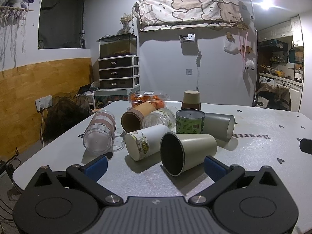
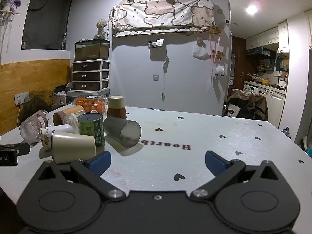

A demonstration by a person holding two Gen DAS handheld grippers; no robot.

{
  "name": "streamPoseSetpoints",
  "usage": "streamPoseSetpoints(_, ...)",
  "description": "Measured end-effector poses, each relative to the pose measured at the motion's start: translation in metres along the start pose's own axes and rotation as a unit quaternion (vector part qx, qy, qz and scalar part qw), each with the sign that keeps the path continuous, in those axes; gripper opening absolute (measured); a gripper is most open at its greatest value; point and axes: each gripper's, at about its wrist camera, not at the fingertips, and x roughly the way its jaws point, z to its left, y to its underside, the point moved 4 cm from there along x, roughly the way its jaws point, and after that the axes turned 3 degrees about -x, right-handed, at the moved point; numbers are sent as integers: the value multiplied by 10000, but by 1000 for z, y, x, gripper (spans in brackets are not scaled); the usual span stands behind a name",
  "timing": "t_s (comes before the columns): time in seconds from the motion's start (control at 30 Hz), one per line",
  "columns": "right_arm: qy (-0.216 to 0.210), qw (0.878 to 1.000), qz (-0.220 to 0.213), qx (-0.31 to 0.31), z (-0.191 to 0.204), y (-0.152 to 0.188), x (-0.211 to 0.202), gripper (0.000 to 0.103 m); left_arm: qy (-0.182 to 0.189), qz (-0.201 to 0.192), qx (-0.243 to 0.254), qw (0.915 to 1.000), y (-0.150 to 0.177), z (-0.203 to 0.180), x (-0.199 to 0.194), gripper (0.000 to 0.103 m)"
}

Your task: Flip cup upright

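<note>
On the counter (image 1: pixel 253 128), a tipped cup (image 1: pixel 187 152) lies nearest, mouth toward seven o'clock. At its ten o'clock lies a paper cup (image 1: pixel 145 143), a glass mug (image 1: pixel 100 130) farther left. A can (image 1: pixel 190 121) stands just behind, a tumbler (image 1: pixel 219 125) lying at its three o'clock. At twelve o'clock an inverted cup (image 1: pixel 191 99) stands, a fruit box (image 1: pixel 148 98) to its left.

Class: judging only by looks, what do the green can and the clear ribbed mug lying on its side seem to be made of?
Green can: probably metal, given its dull grey rimmed top, wrapped in a printed green label.
Clear ribbed mug: glass or clear plastic, see-through with a handle; the pictures cannot settle which.
</note>
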Motion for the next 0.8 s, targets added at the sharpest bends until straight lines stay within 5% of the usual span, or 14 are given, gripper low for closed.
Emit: streamPoseSetpoints(0.8, -19, 10000, -6, 0, 0, 0, -1, 103, 133, 40, -167, 9998, 1, 5, 4, 103)
